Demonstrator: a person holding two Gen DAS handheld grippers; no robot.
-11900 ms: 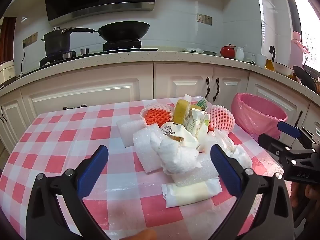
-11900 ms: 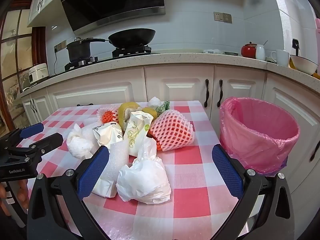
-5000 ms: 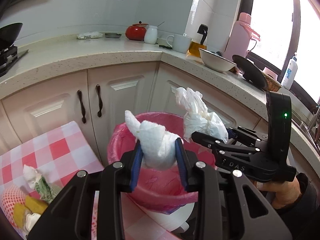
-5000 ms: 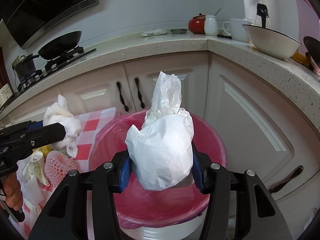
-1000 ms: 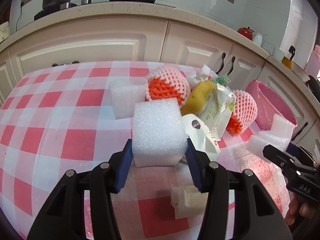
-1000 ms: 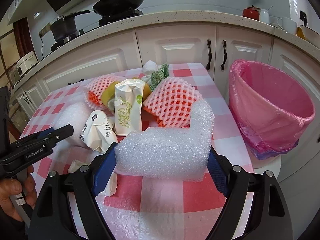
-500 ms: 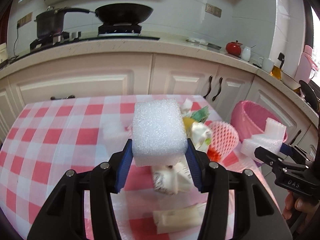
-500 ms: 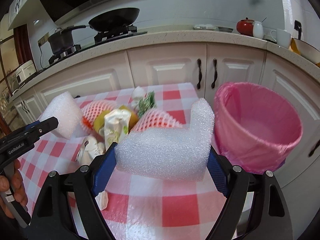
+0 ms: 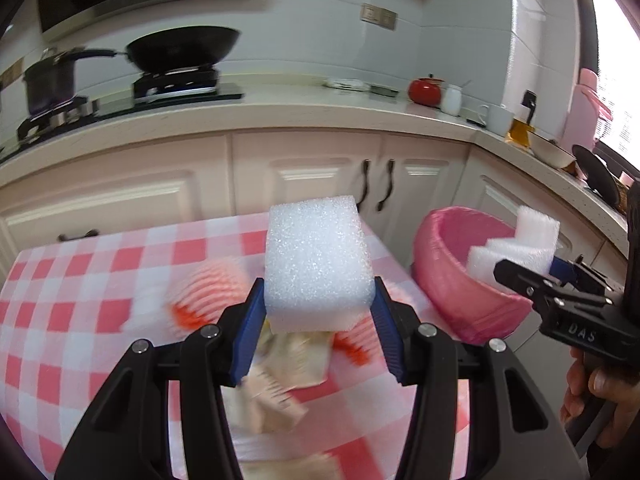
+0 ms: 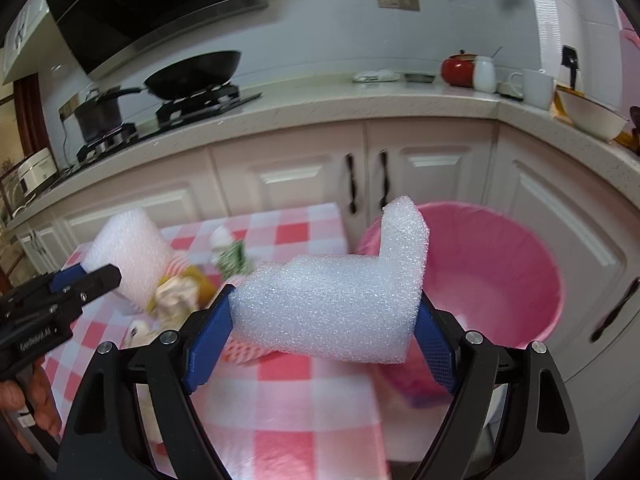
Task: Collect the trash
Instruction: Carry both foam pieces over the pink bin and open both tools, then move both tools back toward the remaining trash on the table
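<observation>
The left gripper (image 9: pixel 318 322) is clamping a white foam block (image 9: pixel 318 256) between its blue pads, above the checkered table (image 9: pixel 80 280). The right gripper (image 10: pixel 324 334) is pinching an L-shaped foam piece (image 10: pixel 336 300) by its ends, just in front of the pink-lined bin (image 10: pixel 500 264) beside that table.

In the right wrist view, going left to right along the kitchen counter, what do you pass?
Saucepan → black wok → red pot → small white jar → white mug → white bowl.
</observation>
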